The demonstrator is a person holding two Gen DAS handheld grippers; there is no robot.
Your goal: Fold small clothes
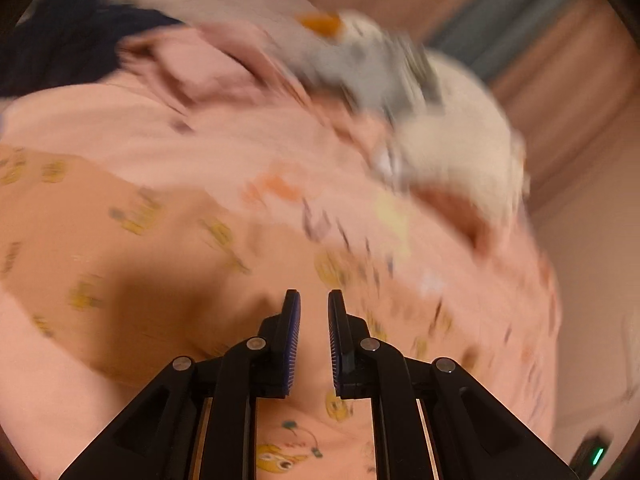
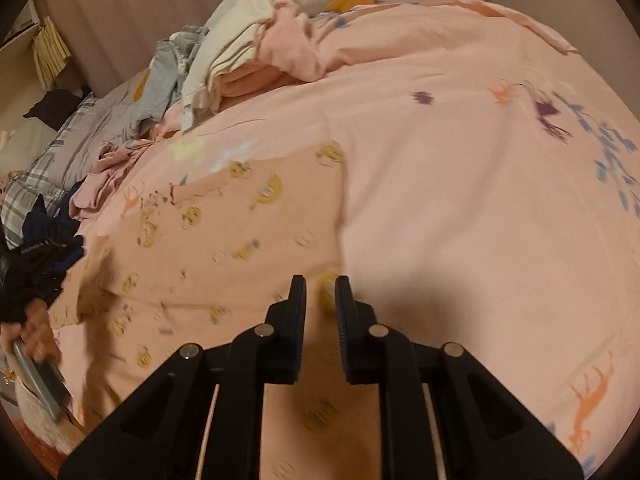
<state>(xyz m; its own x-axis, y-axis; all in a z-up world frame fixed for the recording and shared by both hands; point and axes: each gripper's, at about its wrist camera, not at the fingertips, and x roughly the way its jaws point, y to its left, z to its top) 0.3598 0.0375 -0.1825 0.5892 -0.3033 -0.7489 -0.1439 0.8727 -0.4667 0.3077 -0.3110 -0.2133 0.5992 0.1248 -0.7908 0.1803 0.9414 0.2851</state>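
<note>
Jaws of both grippers nip the peach printed garment, nearly closed.

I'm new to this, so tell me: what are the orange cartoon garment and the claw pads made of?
Orange garment: soft matte printed fabric, probably cotton knit; it wrinkles and drapes. Right claw pads: ribbed, matte, probably rubber; frame looks like hard black plastic.

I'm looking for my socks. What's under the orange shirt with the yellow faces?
Under the orange shirt only the pink bedsheet shows around its edges. Anything beneath the shirt itself is covered.
</note>
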